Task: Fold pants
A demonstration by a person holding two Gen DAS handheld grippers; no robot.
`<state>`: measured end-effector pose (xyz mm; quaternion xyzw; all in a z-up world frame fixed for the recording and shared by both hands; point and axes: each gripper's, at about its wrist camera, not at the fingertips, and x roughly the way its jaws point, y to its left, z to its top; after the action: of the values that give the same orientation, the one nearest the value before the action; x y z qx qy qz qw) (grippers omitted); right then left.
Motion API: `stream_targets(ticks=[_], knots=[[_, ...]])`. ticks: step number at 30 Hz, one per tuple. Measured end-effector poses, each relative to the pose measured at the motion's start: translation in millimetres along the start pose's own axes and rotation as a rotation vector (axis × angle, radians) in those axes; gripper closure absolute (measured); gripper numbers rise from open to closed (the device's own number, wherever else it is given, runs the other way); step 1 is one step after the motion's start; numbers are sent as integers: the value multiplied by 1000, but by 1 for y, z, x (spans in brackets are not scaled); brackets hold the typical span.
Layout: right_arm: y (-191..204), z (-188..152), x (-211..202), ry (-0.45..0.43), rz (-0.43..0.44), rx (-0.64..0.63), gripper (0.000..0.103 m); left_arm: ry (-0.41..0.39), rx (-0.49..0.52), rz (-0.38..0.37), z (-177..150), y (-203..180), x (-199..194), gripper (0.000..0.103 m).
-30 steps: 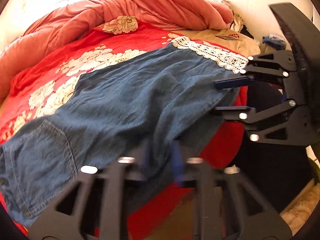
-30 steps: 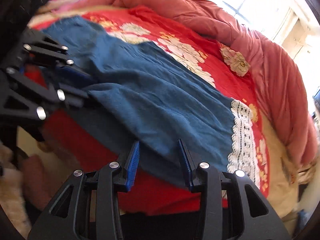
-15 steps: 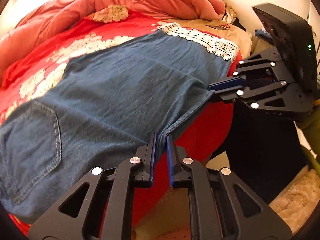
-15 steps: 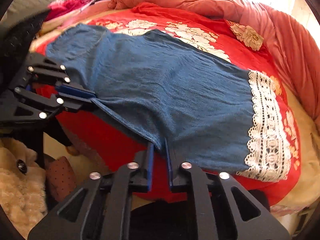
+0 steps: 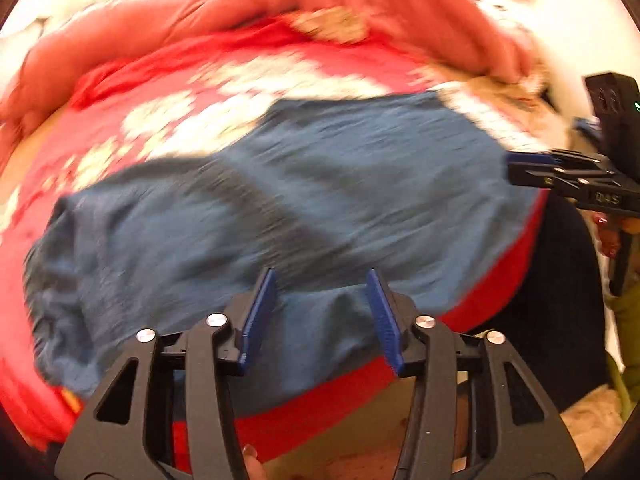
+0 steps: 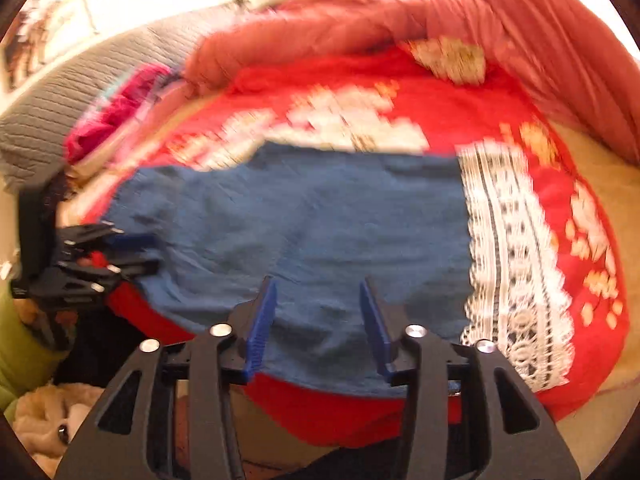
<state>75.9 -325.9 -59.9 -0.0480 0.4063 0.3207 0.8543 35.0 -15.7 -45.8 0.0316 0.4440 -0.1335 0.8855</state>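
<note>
The blue denim pants (image 5: 304, 208) lie flat across the red floral bedspread, with a white lace hem (image 6: 516, 272) at the right end. Both views are motion-blurred. My left gripper (image 5: 320, 312) is open over the near edge of the pants, near the waist end, holding nothing. My right gripper (image 6: 318, 316) is open over the near edge by the leg end, holding nothing. The right gripper also shows in the left wrist view (image 5: 568, 176) at the right. The left gripper shows in the right wrist view (image 6: 100, 256) at the left.
A salmon duvet (image 5: 304, 4) is bunched along the far side of the bed. A grey pillow (image 6: 80, 84) and pink cloth (image 6: 116, 120) lie at the head end. The red bedspread (image 6: 400, 92) hangs over the near edge; a fluffy rug (image 6: 52, 412) lies on the floor.
Both grippers were shut on the near edge of the pants half a second ago. They have opened and let the cloth go, and both cameras have swung; the pants now lie flat.
</note>
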Motion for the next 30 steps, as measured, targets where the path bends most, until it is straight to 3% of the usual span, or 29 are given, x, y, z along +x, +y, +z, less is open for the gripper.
stream_targets(ticks=[2,5,8,12,16,19,23,30], knots=[[-9,-8,13,63,-33,42,55,10,-21,-3,-8,11,1,61],[-22,-14,14,63,10,105,55,1,-47,-40,-12,22,-2,61],[-18,-14,9,57,9,75,54,-3,-45,-47,-10,20,-6,60],[-38,-6,-23,-74,26,149,48,-62,-41,-102,8,15,-29,50],[-85,17,-42,-148,-65,234,47,-107,-28,-82,48,12,-35,48],[-116,37,-42,-155,-76,252,47,-103,-51,-101,81,19,-19,46],[-159,65,-17,-110,-16,284,47,-33,-137,-125,123,38,27,46],[-191,88,43,-13,113,299,50,69,-141,-139,151,52,96,54]])
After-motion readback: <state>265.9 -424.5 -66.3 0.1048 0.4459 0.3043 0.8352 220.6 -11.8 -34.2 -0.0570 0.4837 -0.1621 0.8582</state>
